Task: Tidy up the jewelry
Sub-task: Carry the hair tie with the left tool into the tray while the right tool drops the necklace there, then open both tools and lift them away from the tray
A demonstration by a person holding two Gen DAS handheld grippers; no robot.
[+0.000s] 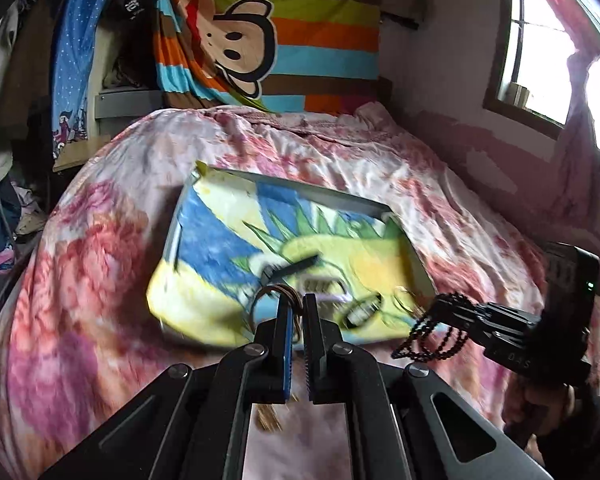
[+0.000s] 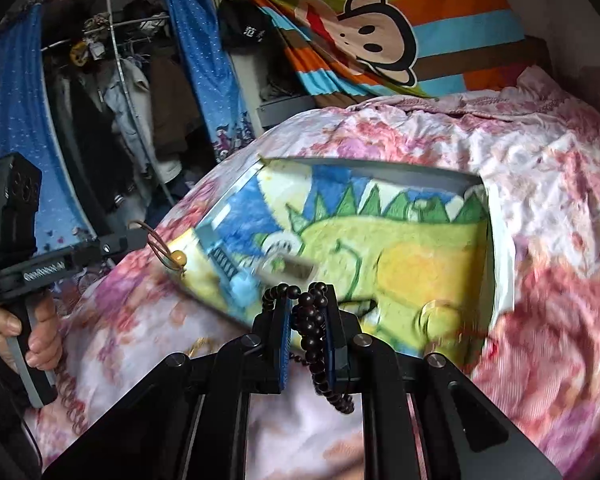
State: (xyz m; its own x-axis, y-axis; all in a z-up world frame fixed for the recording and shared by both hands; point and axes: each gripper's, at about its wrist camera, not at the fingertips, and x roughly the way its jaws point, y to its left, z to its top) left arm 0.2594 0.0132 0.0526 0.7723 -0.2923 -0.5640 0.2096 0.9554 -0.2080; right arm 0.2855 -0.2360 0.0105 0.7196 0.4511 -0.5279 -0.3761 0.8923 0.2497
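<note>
Left gripper (image 1: pixel 296 312) was clamped on a thin cord loop (image 1: pixel 278 294) with one amber bead (image 2: pixel 179 257); jaws nearly together. Right gripper (image 2: pixel 308 312) was clamped on a dark bead string (image 2: pixel 310 324), the slack hanging below the jaws. Both pieces were off the bed (image 1: pixel 100 240), just in front of the tray (image 1: pixel 300 188) lined with a dino cloth (image 1: pixel 220 240).

Handling, judged: both light and limp, so they'd swing and drape rather than hold shape. Beads hard and round, likely to roll in the pads; pinch across several strands. Cord thin, could slip; grip beside the bead. Other small items on the cloth were too blurred to name.
</note>
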